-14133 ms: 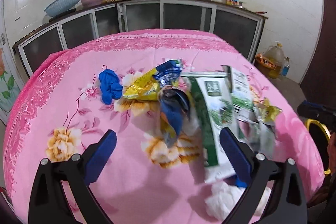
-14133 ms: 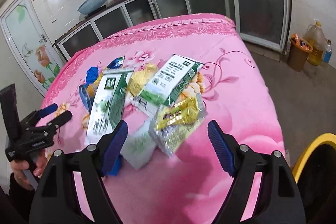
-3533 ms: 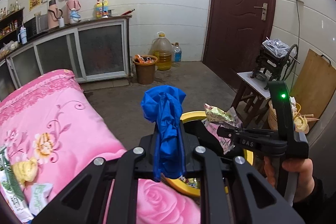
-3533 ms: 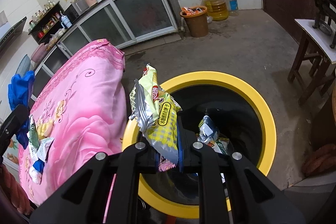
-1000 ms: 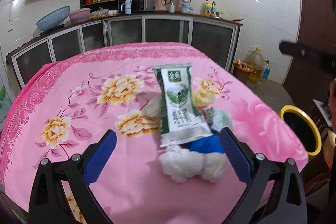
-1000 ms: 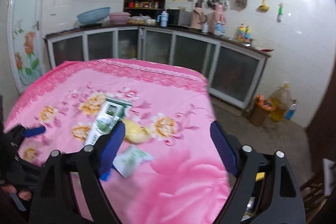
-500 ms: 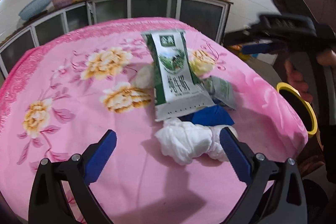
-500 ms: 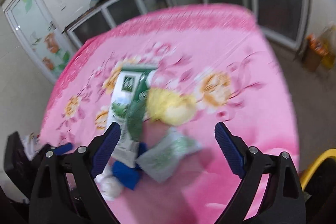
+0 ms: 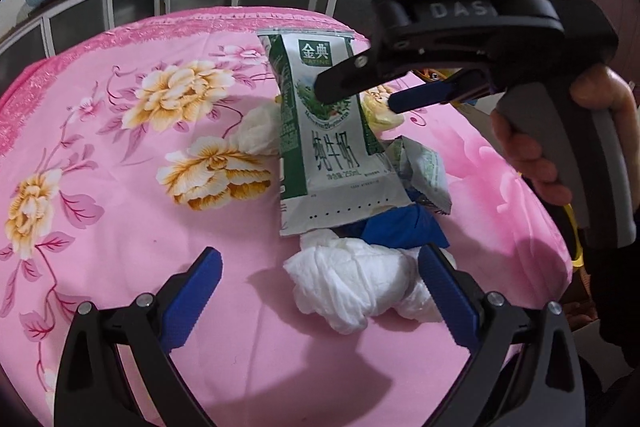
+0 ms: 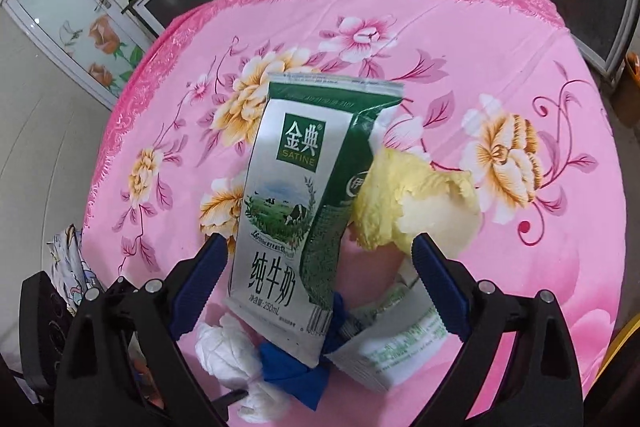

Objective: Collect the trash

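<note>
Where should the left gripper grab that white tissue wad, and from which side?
Grip the white tissue wad across its bulging middle, coming down from above. It lies loose on the pink cloth, already between the open fingers of the left gripper; its far edge tucks under the milk pouch.

Both wrist cameras look steeply down, close over the milk carton, from adjacent sides.

Trash clustered at the counter's right side

The counter lies open left of the milk pouch; the right gripper hangs over the pile.
</note>
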